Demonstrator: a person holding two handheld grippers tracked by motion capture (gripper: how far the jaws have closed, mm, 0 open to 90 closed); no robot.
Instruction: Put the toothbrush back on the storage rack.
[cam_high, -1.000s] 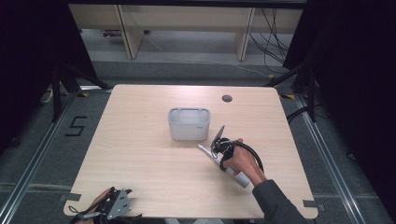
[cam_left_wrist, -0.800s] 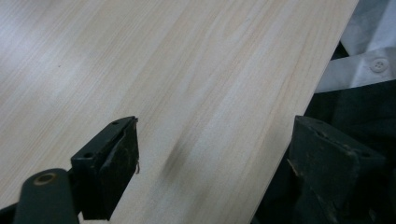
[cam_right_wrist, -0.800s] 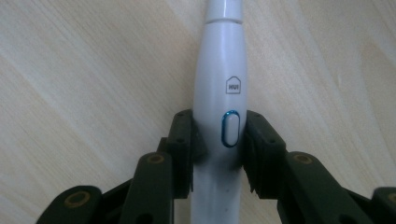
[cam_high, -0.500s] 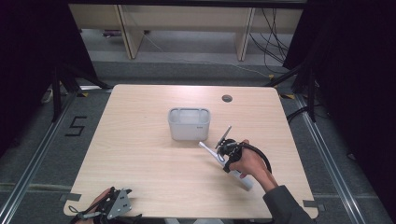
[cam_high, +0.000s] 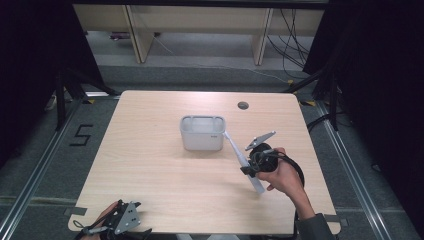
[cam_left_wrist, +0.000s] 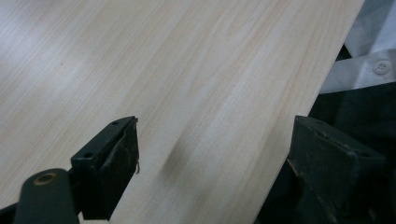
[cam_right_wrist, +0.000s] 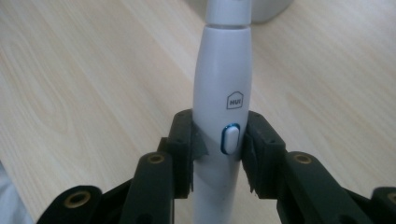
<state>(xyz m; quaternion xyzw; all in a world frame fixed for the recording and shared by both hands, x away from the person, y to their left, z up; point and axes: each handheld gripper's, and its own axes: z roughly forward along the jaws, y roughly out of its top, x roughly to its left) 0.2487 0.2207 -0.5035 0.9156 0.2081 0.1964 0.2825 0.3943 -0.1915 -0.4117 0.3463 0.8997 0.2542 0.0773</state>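
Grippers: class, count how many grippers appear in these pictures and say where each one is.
2. The left gripper sits at the table's near left corner, open. The right gripper is right of the bin, shut on a white electric toothbrush.

The right gripper (cam_high: 248, 166) has swung the slim white electric toothbrush (cam_high: 242, 159) (jaws clamped on its handle) so its tip now reaches the small grey plastic bin (cam_high: 201, 133).

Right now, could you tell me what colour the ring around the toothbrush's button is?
Blue, around a white button on the white toothbrush; clearest in the right gripper view.
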